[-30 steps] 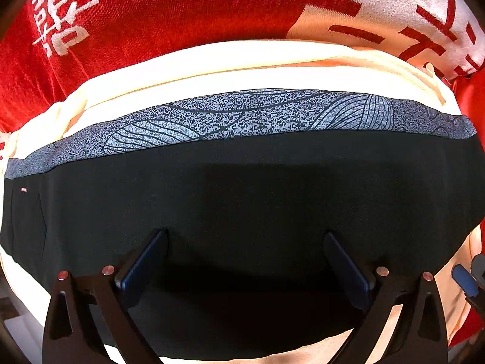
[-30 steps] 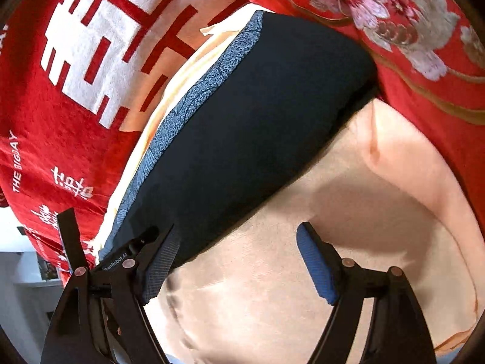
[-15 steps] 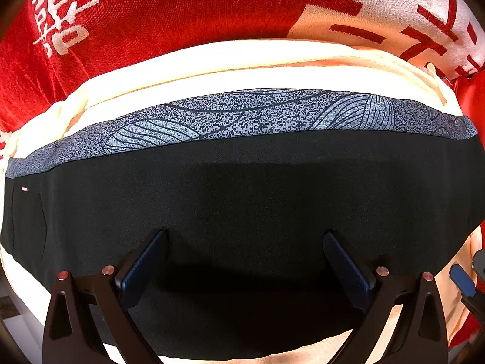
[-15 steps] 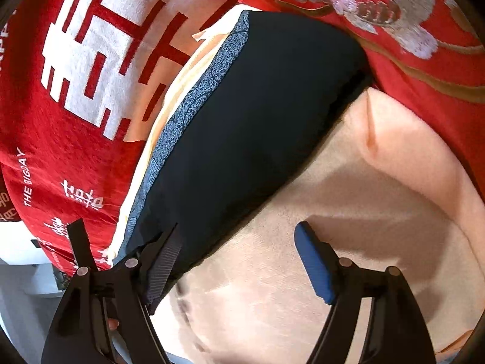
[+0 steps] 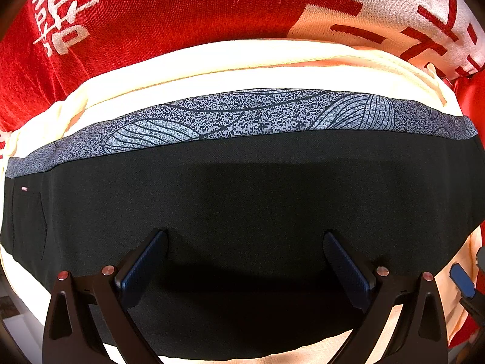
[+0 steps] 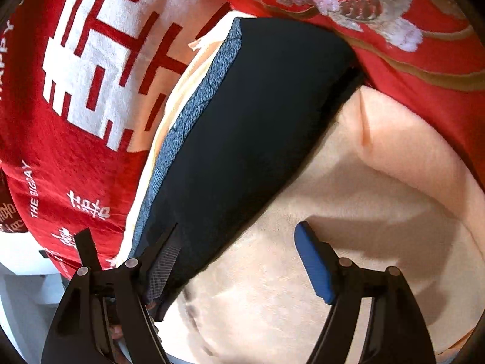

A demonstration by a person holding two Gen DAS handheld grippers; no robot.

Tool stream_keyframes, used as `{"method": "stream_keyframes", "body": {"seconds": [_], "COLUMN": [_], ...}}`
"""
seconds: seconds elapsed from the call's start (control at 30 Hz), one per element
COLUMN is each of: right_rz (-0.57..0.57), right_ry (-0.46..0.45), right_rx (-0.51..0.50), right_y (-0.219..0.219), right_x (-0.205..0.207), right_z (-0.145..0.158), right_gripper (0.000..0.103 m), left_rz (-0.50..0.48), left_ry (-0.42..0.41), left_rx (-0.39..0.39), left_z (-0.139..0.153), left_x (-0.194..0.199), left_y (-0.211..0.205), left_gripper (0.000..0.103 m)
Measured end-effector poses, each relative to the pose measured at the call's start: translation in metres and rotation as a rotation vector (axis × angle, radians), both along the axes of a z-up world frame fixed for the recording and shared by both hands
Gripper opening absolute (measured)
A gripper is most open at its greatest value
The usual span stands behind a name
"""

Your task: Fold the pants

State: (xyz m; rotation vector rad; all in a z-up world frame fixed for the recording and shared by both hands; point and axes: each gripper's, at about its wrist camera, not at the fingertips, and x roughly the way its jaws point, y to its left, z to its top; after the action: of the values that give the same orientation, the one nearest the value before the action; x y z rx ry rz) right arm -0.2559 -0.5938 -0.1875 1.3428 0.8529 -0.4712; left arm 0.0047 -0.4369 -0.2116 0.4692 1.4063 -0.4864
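The black pants (image 5: 242,188) lie folded into a long flat band, with a grey patterned strip (image 5: 242,115) showing along the far edge. My left gripper (image 5: 244,239) points straight down over the middle of the band. It is open, with only black cloth under its blue pads. In the right wrist view the pants (image 6: 257,127) run diagonally, and my right gripper (image 6: 236,230) is open at their near edge. Its left finger (image 6: 165,261) is over the black cloth and its blue pad (image 6: 313,267) is over the peach cloth. Neither gripper holds anything.
A cream, peach-tinted cloth (image 6: 363,212) lies under the pants and spreads to the right. Beneath it is a red blanket (image 5: 182,9) with white characters. A red embroidered floral fabric (image 6: 394,15) lies at the far right. The bed edge and pale floor (image 6: 18,288) are at the lower left.
The right gripper has tilted and rolled slightly, so the pants sit a little differently in its view. The left gripper and the pants have stayed still.
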Motion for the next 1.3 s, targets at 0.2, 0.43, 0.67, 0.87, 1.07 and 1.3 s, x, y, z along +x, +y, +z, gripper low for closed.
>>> {"method": "stream_keyframes", "body": {"seconds": [0.2,0.43,0.67,0.87,1.07,1.3], "right_rz": [-0.041,-0.072,-0.113,-0.071,-0.174,-0.096], "right_ry": [-0.058,-0.085,-0.157,-0.148,-0.187,-0.098], "right_rx": [0.006,0.019,0.006,-0.049,-0.017,-0.025], "right_y": [-0.007,-0.009,-0.021,-0.02,-0.039,-0.043], "right_x": [0.003,0.002,0.016,0.017,0.012,0.033], "right_z": [0.001,-0.005,-0.007,-0.004,-0.014,0.001], "right_gripper": [0.078,0.075,0.075,0.075,0.074,0.017], "left_rz": [-0.002,-0.003,-0.002,0.0,-0.02,-0.1], "left_ry": [0.008,0.006,-0.001,0.001,-0.042,-0.082], "left_rx": [0.003,0.002,-0.002,0.005,0.045,-0.03], "left_z": [-0.002,-0.004,-0.002,-0.003,0.003,0.036], "left_x": [0.002,0.003,0.003,0.004,0.0,-0.012], "left_y": [0.0,0.0,0.002,0.003,-0.004,-0.017], "left_gripper": [0.103,0.103,0.103,0.103,0.103,0.094]}}
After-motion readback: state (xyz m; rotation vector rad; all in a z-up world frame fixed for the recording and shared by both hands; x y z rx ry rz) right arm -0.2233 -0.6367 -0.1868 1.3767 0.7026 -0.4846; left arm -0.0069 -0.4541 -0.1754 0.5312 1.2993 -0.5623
